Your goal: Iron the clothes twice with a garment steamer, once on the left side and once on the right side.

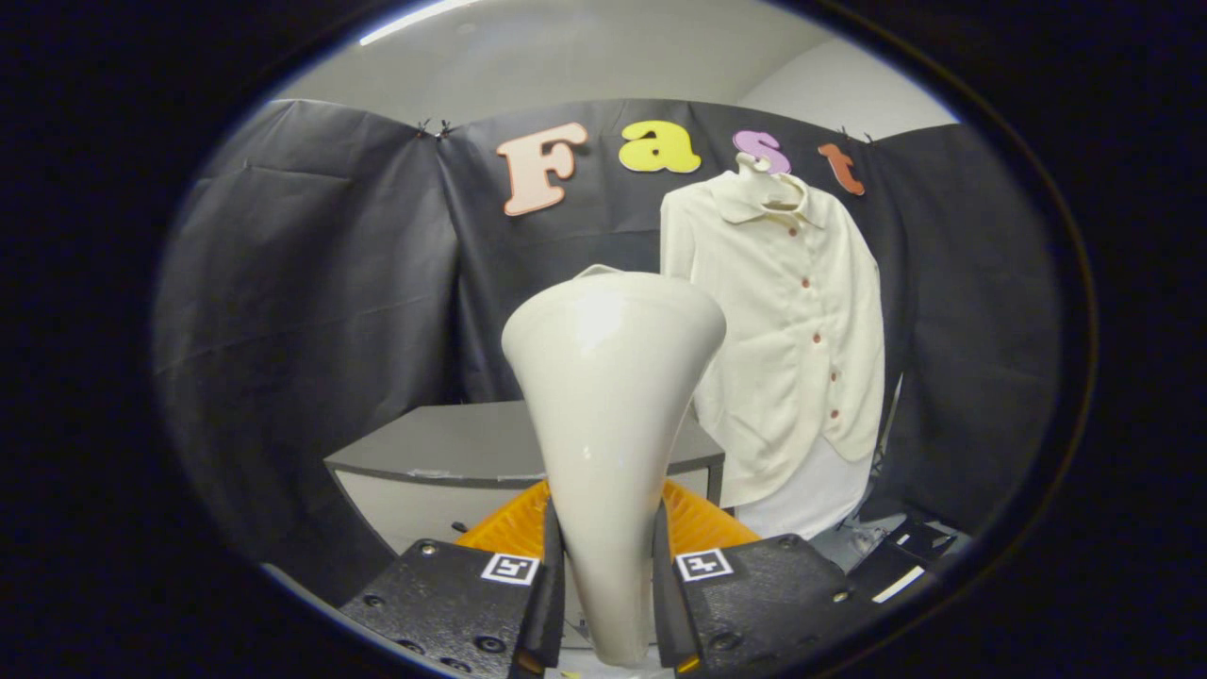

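The tongs [608,585] grip the steamer [611,415] by its narrow neck, both fingers pressing its sides. Its wide head rises ahead, hiding part of the bench [443,443] and the shirt's edge. The shirt [783,330] hangs on a hanger [759,179] beyond, to the right, its hook hard to make out.

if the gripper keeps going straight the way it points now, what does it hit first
Probably the black cloth wall behind the grey table. The gripper, shut on the steamer, points just beside the hanging white shirt; depth is unclear.
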